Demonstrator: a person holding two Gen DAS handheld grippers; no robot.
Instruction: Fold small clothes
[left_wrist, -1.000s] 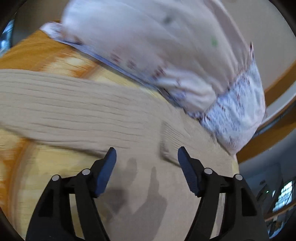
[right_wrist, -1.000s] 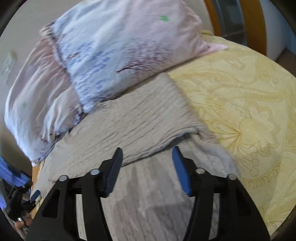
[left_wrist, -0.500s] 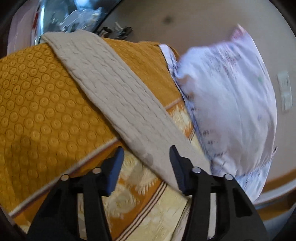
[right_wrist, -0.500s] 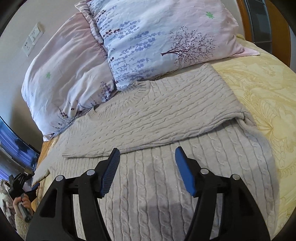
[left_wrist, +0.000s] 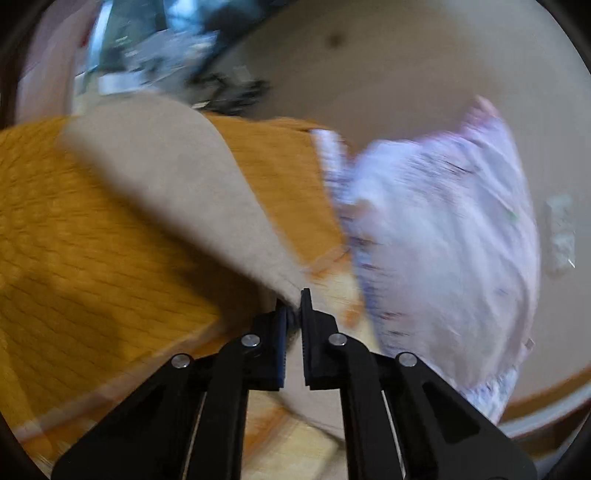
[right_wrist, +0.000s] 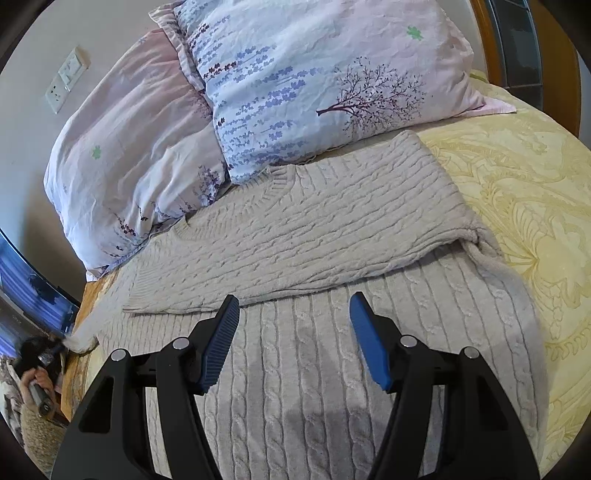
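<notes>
Left gripper (left_wrist: 293, 308): jaws have just been closing and now pinch the edge of the spread sleeve (left_wrist: 177, 195), which a second ago only lay ahead of open jaws. Judged: sleeve secured, ready to fold inward. Right gripper (right_wrist: 293, 321): released, nothing between its jaws, poised over the cable-knit sweater (right_wrist: 314, 387), lying on the yellow bedspread (right_wrist: 524, 206) just below the pillows (right_wrist: 314, 74).

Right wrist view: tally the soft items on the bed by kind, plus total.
Pillows: 2, a floral pillow overlapping a pink pillow
Sweaters: 1, a beige cable-knit sweater with one sleeve folded across its body
Bedspreads: 1, a yellow patterned bedspread
Total: 4
</notes>
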